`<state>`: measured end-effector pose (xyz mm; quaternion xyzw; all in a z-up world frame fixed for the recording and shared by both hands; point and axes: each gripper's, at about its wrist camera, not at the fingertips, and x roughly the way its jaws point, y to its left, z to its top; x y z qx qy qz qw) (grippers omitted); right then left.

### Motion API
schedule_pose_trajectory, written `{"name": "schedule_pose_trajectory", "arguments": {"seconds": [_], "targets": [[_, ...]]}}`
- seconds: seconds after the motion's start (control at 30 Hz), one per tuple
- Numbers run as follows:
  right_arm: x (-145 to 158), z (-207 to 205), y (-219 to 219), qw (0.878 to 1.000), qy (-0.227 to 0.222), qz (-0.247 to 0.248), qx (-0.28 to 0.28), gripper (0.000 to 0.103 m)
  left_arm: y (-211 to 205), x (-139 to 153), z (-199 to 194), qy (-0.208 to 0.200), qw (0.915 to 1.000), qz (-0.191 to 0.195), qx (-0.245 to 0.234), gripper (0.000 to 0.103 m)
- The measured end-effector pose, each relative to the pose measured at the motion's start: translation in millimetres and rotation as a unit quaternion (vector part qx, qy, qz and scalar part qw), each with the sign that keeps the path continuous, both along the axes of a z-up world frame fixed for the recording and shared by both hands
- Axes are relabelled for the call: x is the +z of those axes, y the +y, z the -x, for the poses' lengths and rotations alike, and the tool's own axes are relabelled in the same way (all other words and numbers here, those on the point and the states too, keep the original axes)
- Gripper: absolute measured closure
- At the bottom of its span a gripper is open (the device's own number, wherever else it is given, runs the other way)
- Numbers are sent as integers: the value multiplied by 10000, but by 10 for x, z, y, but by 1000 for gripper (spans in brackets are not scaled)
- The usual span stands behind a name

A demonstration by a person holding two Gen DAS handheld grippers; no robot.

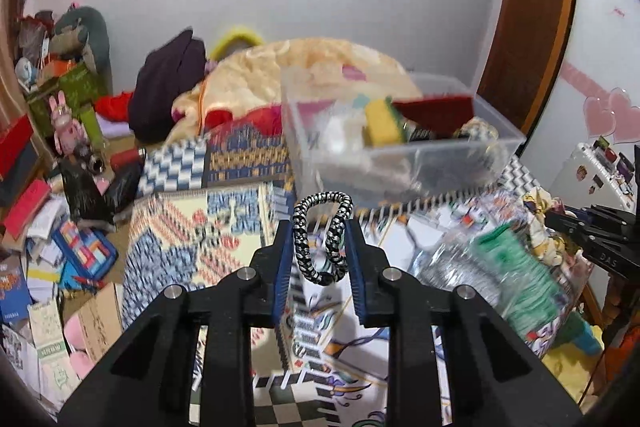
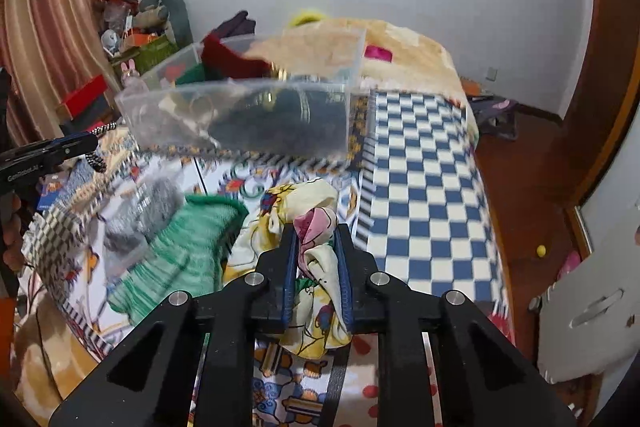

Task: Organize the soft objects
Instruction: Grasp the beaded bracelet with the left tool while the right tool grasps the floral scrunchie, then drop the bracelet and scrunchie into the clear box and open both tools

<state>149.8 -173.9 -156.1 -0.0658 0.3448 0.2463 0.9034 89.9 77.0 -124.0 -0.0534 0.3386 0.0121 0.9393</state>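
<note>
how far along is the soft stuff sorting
Partly done. The clear plastic bin already holds a yellow sponge and a dark red cloth. In hand: the left tongs grip a black-and-white braided cord loop, and the right tongs pinch a yellow floral fabric piece. Still left on the bed: a green knitted item and a grey fuzzy item.

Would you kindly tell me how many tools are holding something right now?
2: left tool grips a braided cord loop; right tool grips a floral cloth.
</note>
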Motion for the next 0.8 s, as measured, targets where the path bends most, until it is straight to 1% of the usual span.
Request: {"name": "schedule_pose_trajectory", "arguments": {"seconds": [0.23, 0.4, 0.63, 0.8], "targets": [[356, -86, 69, 9984, -510, -249, 35, 87, -80, 358, -36, -505, 9986, -88, -113, 77], [543, -147, 152, 9960, -790, -411, 56, 87, -118, 496, -182, -667, 9975, -107, -188, 77], [696, -325, 338, 9932, -999, -601, 66, 87, -153, 572, -458, -710, 9972, -133, -192, 77], [738, -502, 448, 9925, -1038, -653, 5, 87, -150, 535, -686, -622, 9978, -164, -156, 77]]}}
